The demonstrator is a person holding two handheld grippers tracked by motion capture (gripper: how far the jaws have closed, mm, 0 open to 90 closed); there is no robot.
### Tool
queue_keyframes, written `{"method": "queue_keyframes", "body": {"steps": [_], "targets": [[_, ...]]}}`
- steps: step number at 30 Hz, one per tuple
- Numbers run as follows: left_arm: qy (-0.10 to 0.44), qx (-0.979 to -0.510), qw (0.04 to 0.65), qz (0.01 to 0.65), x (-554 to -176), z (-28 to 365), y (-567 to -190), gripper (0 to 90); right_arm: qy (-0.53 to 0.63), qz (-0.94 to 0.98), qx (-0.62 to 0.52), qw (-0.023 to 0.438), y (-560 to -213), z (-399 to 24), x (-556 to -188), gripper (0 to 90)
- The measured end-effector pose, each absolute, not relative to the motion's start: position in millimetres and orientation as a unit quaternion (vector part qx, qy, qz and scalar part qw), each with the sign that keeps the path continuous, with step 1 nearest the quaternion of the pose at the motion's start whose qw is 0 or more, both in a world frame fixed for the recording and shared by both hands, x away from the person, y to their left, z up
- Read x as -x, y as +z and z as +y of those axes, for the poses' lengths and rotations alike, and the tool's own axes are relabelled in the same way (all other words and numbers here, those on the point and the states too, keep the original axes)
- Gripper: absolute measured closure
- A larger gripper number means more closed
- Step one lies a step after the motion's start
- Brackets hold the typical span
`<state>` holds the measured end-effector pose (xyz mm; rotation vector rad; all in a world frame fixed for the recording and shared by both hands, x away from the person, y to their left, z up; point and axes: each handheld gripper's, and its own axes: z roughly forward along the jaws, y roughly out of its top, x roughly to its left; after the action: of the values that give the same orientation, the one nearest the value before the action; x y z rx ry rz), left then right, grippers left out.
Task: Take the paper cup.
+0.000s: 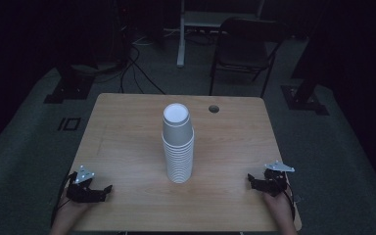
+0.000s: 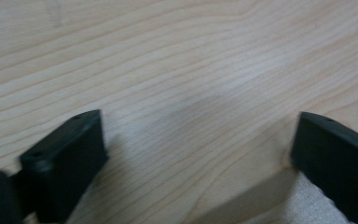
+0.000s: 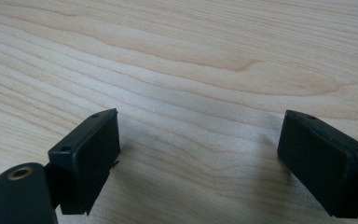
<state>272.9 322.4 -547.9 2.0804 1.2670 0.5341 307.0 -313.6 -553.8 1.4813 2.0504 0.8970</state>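
A tall stack of white paper cups [image 1: 177,145] stands upright in the middle of the wooden table [image 1: 127,127]. My left gripper [image 1: 106,190] rests near the table's front left corner, pointing right toward the stack, far from it. In the left gripper view its jaws stand wide apart with bare wood between them [image 2: 198,126]. My right gripper [image 1: 250,181] lies near the front right edge, pointing left at the stack. In the right gripper view its fingertips [image 3: 93,140] are spread wide over bare tabletop [image 3: 200,126]. Neither gripper holds anything.
A round cable hole [image 1: 214,108] sits at the table's far right. Beyond the table a dark folding chair [image 1: 245,49] and a white desk leg [image 1: 181,34] stand on the grey floor, with cables [image 1: 132,63] at the left.
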Motion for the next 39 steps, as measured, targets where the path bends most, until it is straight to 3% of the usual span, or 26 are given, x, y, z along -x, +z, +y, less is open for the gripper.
{"method": "queue_keyframes", "body": {"steps": [25,39], "targets": [[0.196,-0.815,0.315,0.445,-270,315,-546,3.4,0.325,0.744,-0.538,0.227,-554,-314,-307,12.1],[0.178,-0.825,0.351,0.405,-269,295,-529,3.4,0.325,0.744,-0.538,0.227,-554,-314,-307,12.1]]}}
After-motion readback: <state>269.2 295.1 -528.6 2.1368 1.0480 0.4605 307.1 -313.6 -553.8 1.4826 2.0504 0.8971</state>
